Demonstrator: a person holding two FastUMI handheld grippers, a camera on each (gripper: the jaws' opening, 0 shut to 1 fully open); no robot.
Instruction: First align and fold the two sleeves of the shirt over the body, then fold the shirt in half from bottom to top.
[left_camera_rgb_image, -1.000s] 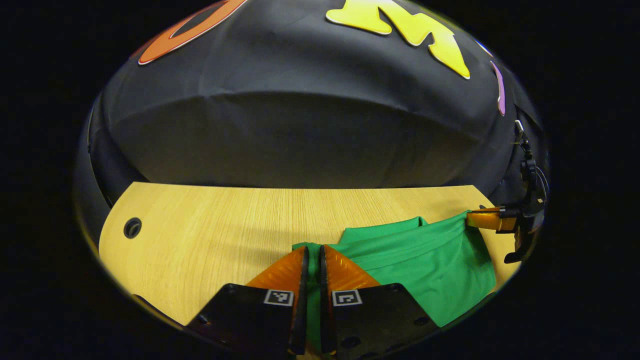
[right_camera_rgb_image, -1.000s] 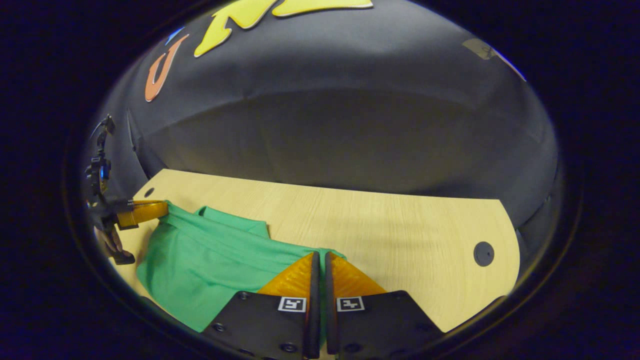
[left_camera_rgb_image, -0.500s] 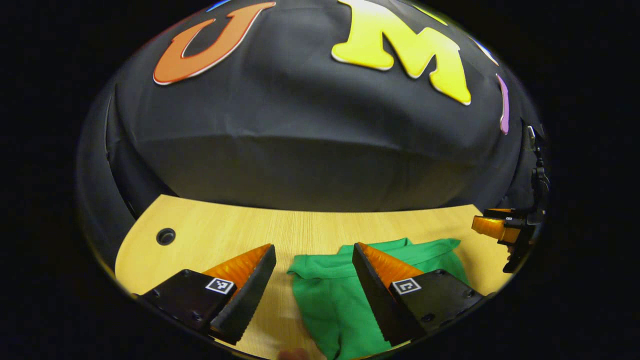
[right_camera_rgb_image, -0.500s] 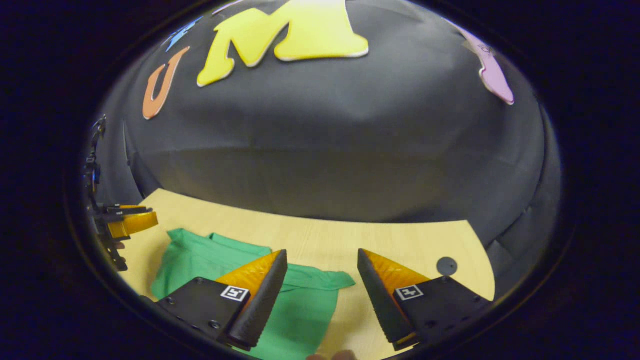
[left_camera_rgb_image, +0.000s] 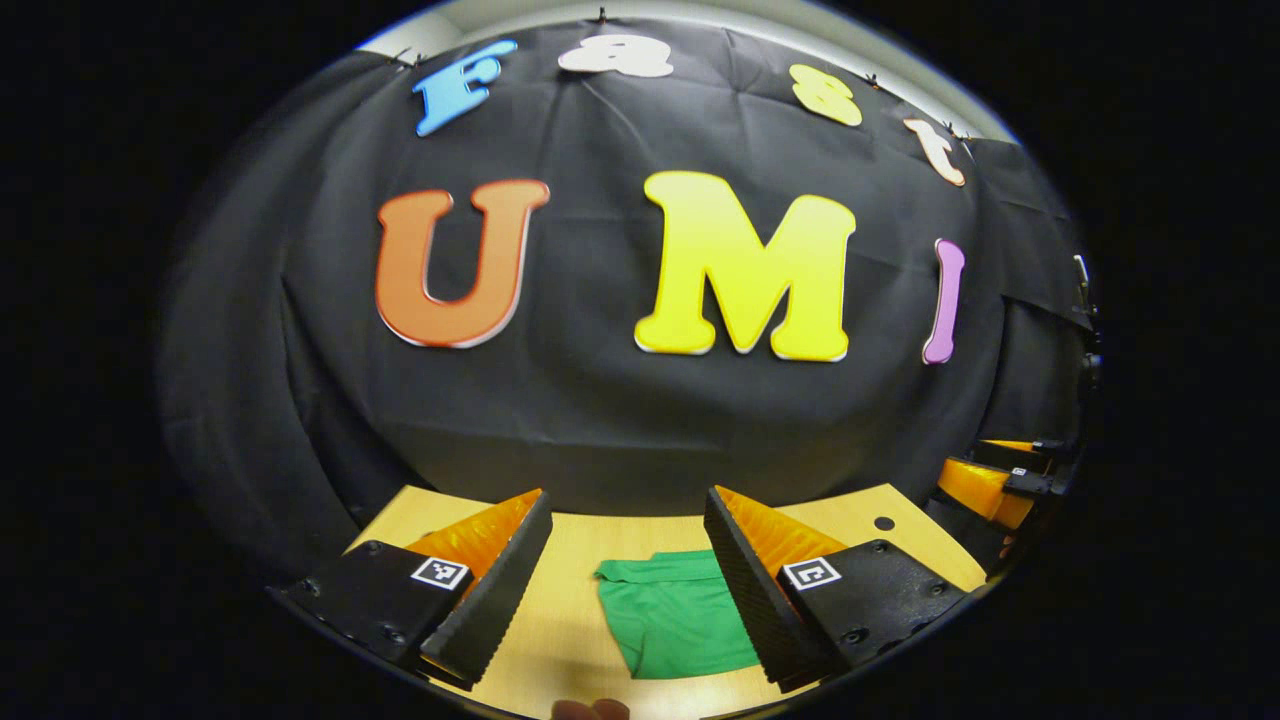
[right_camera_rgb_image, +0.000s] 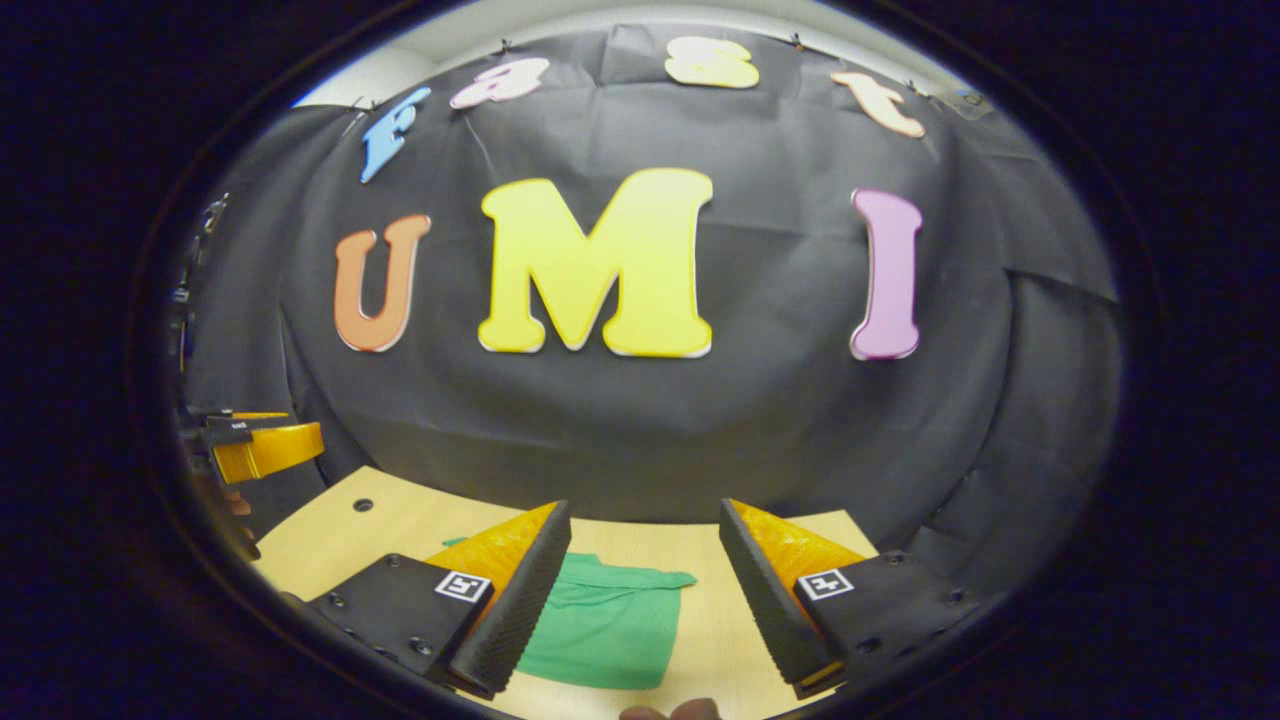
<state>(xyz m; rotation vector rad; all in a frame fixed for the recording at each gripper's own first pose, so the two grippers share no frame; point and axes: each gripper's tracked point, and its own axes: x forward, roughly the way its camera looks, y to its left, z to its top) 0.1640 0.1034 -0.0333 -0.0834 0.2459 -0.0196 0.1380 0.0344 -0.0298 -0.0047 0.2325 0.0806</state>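
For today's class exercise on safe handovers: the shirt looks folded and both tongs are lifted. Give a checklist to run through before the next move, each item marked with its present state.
1. Left tongs open, holding nothing: ok.
2. Right tongs open, holding nothing: ok.
3. Green shirt lies on the wooden table, free of both tongs: ok.
4. Shirt forms a compact folded shape: ok.
5. Sleeves tucked inside the fold: cannot tell.
6. Shirt edges aligned all round: cannot tell; fingers hide part.

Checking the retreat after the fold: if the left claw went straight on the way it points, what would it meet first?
The left claw, open and raised above the table, aims over the shirt at the booth's wall; likely the wall first, though depth is unclear.
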